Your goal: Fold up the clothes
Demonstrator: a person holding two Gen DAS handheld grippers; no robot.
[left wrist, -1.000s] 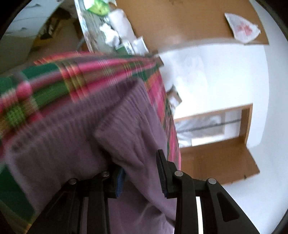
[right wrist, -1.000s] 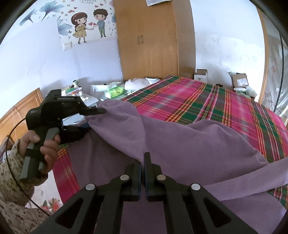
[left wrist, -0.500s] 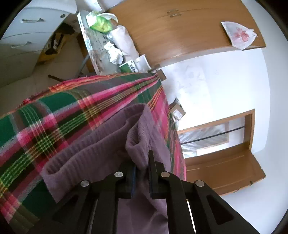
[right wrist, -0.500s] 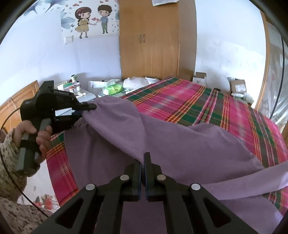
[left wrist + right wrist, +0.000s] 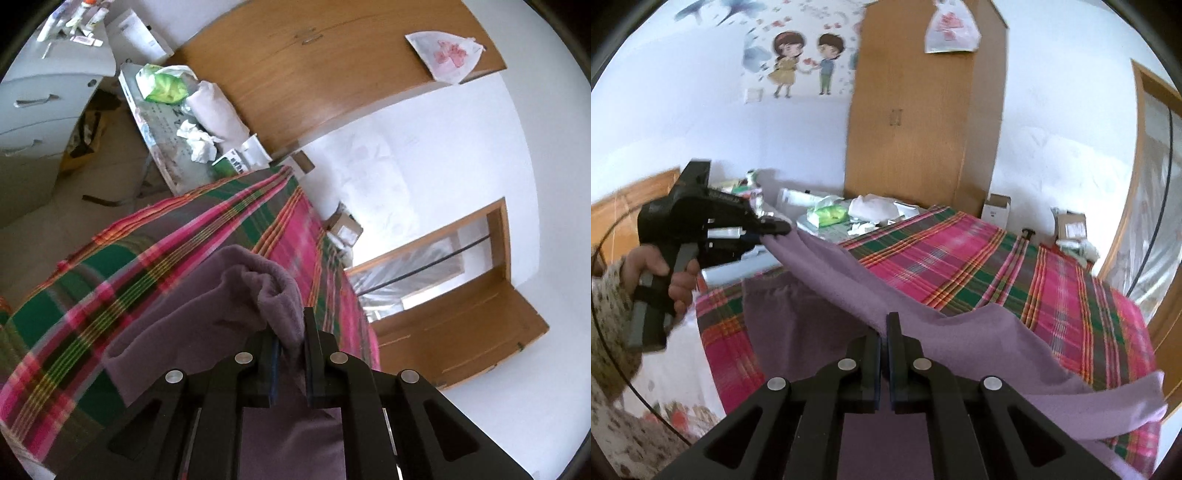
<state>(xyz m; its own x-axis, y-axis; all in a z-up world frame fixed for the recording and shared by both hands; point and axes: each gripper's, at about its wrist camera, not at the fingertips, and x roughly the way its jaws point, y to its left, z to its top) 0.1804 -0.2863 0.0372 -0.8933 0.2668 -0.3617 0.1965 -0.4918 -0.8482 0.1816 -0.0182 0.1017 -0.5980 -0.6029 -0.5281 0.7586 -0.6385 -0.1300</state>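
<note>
Plaid in pink, green and orange covers the wide bed (image 5: 960,258), which fills most of both views. Across its near part lies the purple fleece garment (image 5: 960,339), its near edge raised off the bed between the two tools while the rest drapes toward the bed's right edge. A second ago the left gripper (image 5: 290,354) stood open around a fold at the garment's gathered end; now its fingers are clamped on that bunched fleece, and it has risen, so this end hangs well above the bed's left corner. The right gripper (image 5: 884,365) stays pinched shut on the edge further along. With both ends held and the cloth stretched taut between them, the garment looks ready to be carried over into a fold.
</note>
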